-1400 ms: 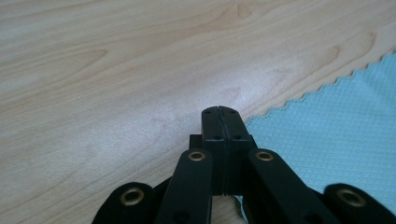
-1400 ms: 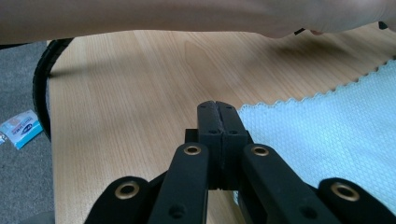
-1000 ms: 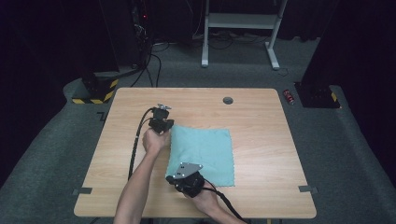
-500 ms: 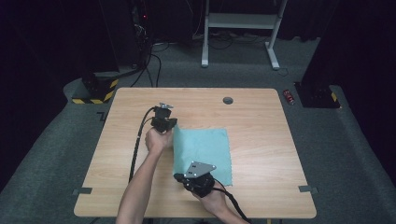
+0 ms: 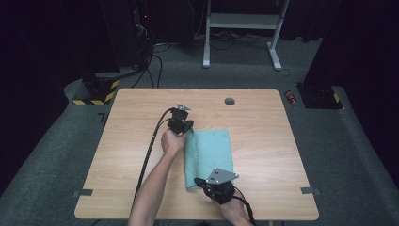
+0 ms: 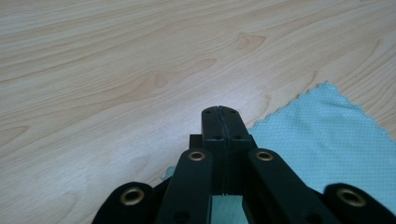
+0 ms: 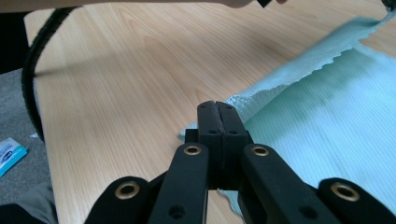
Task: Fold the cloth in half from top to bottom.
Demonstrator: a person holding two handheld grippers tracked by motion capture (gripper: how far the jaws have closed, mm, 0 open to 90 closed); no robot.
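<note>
cloth half folded on the wooden table, both grippers pinching its turned edge

the table [image 5: 127, 155] carries a pale green cloth [image 5: 211, 150] that lies between the two tools, its left part already brought over toward the right so it looks narrow and doubled; by my reading the fold is about midway, with the edge yet to be laid flat and let go. the left gripper [image 5: 184, 129] sits at the cloth's far corner, jaws pressed together on the fabric there, cloth running off to its right; the right gripper [image 5: 207, 184] sits at the near corner, jaws likewise clamped on the cloth's edge. no readable writing or brand on anything; a small blue-and-white packet [image 7: 10, 154] on the floor is too blurred to read
</note>
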